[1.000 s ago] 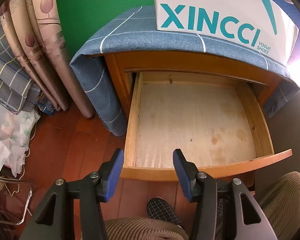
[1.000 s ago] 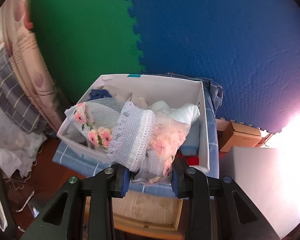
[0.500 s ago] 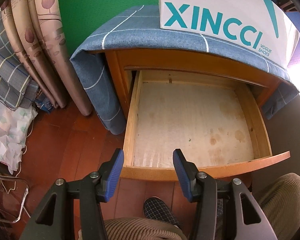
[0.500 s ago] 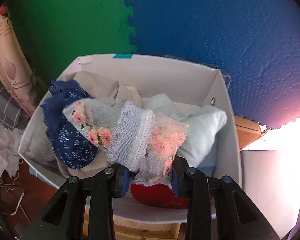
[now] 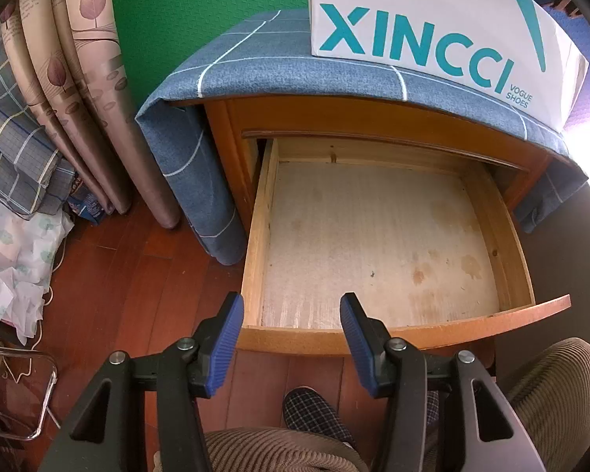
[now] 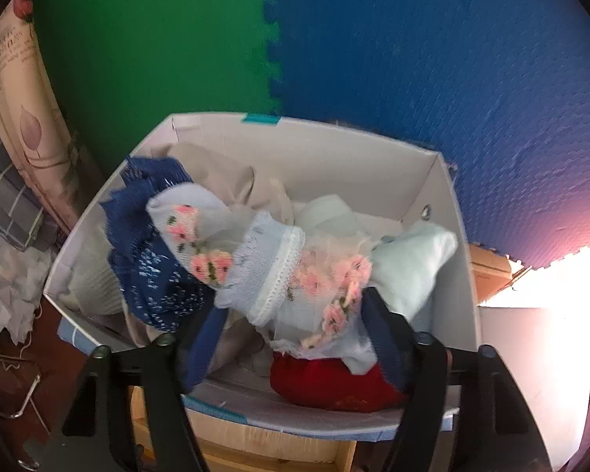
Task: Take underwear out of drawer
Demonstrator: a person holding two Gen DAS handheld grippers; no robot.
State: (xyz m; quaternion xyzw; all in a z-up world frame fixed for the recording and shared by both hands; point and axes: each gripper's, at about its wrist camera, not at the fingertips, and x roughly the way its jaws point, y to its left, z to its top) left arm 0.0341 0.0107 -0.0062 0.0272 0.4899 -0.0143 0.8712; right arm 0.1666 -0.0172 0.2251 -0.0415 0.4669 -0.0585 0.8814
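Now the pale-blue lace underwear with pink flowers [image 6: 263, 271] drapes limply over the clothes heaped in the white cardboard shoe box [image 6: 448, 181], between the right gripper [image 6: 291, 314]'s opening jaws (light, floppy; best pinched at the waistband). The left gripper [image 5: 291, 314] gapes empty above the wooden drawer [image 5: 507, 244].

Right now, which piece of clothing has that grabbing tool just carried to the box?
Look in the white shoe box on the blue-covered cabinet. On top of the pile, between the right tool's opening jaws, lies the pale blue underwear. Only it has pink knitted flowers and a white lace band; its neighbours are dark blue, red, or plain.
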